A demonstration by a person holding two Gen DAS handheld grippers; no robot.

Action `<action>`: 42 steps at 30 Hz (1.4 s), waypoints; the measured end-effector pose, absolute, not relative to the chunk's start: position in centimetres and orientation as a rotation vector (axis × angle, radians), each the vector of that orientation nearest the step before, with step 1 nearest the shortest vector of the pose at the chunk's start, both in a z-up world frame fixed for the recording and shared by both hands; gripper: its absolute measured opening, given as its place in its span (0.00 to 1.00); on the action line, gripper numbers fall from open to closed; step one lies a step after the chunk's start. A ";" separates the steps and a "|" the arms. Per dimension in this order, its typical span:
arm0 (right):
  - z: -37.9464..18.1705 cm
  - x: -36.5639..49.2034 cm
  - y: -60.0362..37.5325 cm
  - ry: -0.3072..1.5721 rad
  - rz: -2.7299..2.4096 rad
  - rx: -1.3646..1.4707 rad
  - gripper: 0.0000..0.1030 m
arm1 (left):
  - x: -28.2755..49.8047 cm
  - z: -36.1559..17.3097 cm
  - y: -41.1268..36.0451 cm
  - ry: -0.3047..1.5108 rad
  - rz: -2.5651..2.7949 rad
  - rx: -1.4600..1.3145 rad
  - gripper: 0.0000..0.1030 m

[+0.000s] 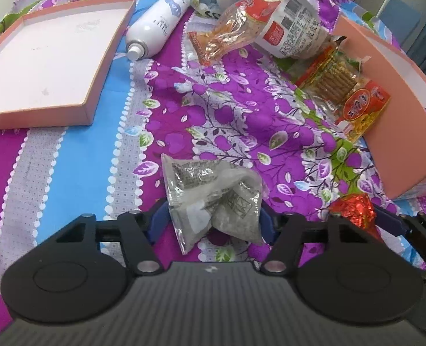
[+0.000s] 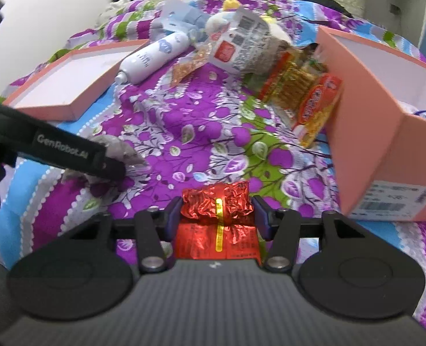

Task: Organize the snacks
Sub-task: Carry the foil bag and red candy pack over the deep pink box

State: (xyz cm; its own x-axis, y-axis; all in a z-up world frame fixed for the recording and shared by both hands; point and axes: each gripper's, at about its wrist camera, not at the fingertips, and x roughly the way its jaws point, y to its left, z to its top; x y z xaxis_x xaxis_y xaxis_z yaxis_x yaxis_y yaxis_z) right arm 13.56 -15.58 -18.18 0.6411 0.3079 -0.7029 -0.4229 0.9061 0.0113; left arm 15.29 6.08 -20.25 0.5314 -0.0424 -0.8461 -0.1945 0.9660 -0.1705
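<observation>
Left wrist view: the left gripper [image 1: 213,220] clasps a clear silver-flecked snack packet [image 1: 213,199] between its pads; the limp film could slide out. Right wrist view: the right gripper [image 2: 217,216] pinches a red foil packet [image 2: 217,201], with the pink box [image 2: 368,144] ahead to its right; crumpled foil may slip.

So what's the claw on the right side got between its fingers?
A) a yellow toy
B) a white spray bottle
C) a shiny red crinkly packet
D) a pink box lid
C: in the right wrist view the shiny red crinkly packet sits squeezed between the right claw and its blue pads.
</observation>
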 end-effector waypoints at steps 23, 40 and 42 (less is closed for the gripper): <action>-4.3 12.7 -20.0 0.575 0.370 -0.013 0.53 | 13.9 -5.4 3.2 0.825 -0.023 -0.277 0.66; 1.7 15.5 -29.1 0.438 0.244 0.028 0.53 | 19.2 0.8 -6.9 0.682 -0.226 -0.273 0.66; 1.5 16.4 -30.6 0.439 0.217 0.022 0.53 | 20.5 0.8 -8.9 0.677 -0.253 -0.264 0.66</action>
